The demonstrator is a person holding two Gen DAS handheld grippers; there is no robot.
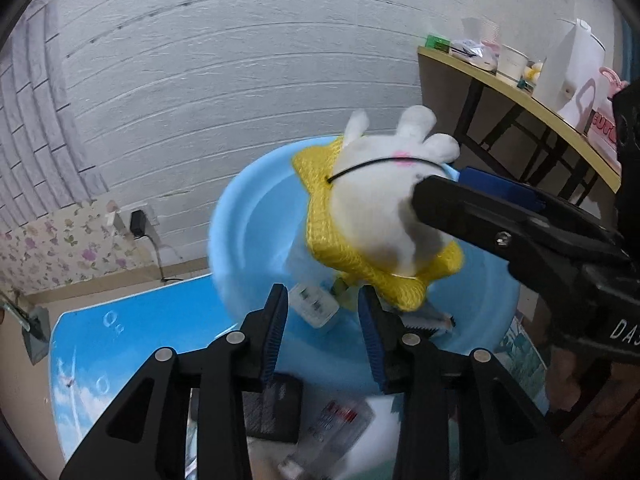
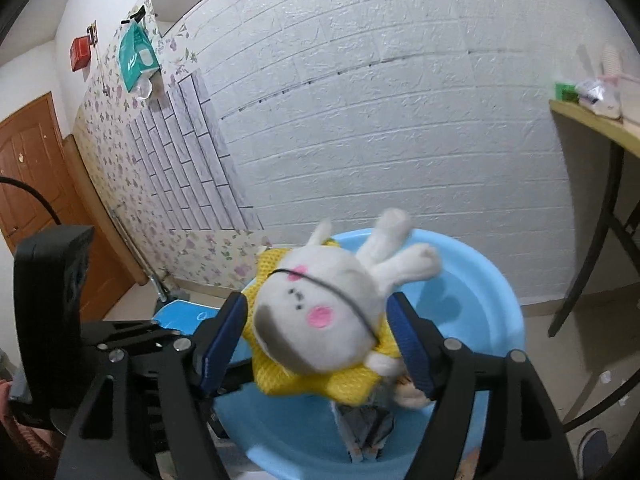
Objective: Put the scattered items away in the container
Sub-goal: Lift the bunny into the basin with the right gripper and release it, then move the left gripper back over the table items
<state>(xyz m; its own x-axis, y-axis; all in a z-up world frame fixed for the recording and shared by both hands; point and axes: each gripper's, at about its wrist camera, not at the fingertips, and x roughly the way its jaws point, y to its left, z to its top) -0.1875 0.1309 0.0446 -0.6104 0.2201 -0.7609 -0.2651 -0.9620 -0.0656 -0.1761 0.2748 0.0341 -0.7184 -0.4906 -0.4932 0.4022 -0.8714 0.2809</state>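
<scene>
A white plush rabbit [image 2: 320, 312] in a yellow knitted star collar is held over a light blue plastic basin [image 2: 480, 280]. My right gripper [image 2: 320, 344] is shut on the rabbit, one blue pad on each side of its head. In the left wrist view the rabbit [image 1: 372, 208] hangs above the basin [image 1: 248, 232], with my right gripper [image 1: 444, 188] reaching in from the right. My left gripper [image 1: 324, 328] is open and empty at the basin's near rim. A white charger [image 1: 314, 306] and a small packet [image 1: 428, 320] lie in the basin.
The basin stands on a blue table [image 1: 120, 340]. A dark wallet-like item [image 1: 272, 408] and a blister pack [image 1: 332, 432] lie on the table under my left gripper. A cluttered wooden side table [image 1: 540, 108] is at the right. A white brick wall is behind.
</scene>
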